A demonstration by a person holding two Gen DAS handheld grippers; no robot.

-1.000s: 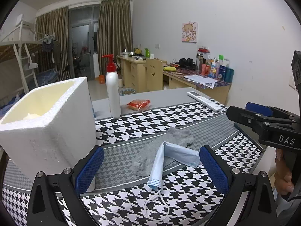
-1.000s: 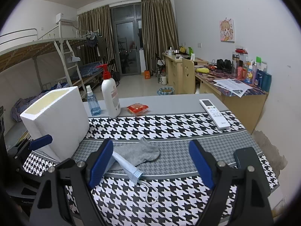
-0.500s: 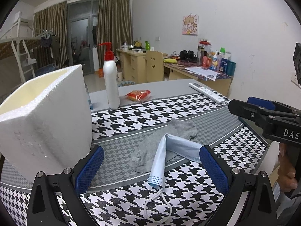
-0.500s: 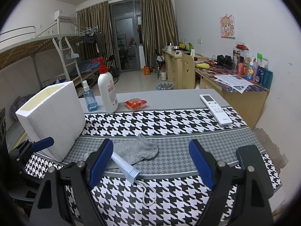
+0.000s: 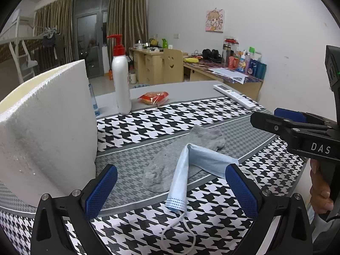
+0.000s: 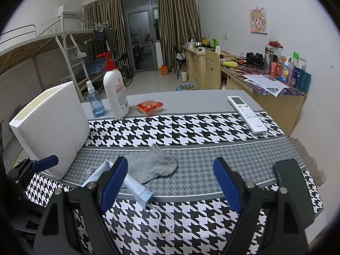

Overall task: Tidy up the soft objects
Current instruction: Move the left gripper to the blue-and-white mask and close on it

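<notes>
The left gripper (image 5: 170, 187) is held with its jaws wide apart and nothing between the blue pads (image 5: 99, 191); it hangs low over the near edge of the houndstooth cloth (image 5: 170, 116). The right gripper (image 6: 170, 182) is likewise spread wide and empty, and in the left view its black body is seen at the right edge, gripped by a hand (image 5: 320, 191) and marked "DAS" in pale letters. A light blue mask (image 5: 187, 165), folded into a bent strip, lies just ahead of the left gripper, between its pads in that view, with its white ear loop (image 5: 178, 233) trailing toward the camera. In the right view the mask (image 6: 136, 188) is partly hidden behind the left-hand pad. It is draped across a grey sock (image 5: 180, 155), which lies flat on the cloth's grey band, touching the mask and ahead of both grippers. A white foam box (image 5: 46, 127) stands at the left, just beside the left gripper. Farther back stand a white pump bottle (image 6: 115, 93) with a red head and a pink label too small to read, a blue spray bottle (image 6: 95, 102), a red snack packet (image 6: 150, 106) and a white remote (image 6: 246, 114). A dark phone (image 6: 291, 180) lies at the right near edge.
</notes>
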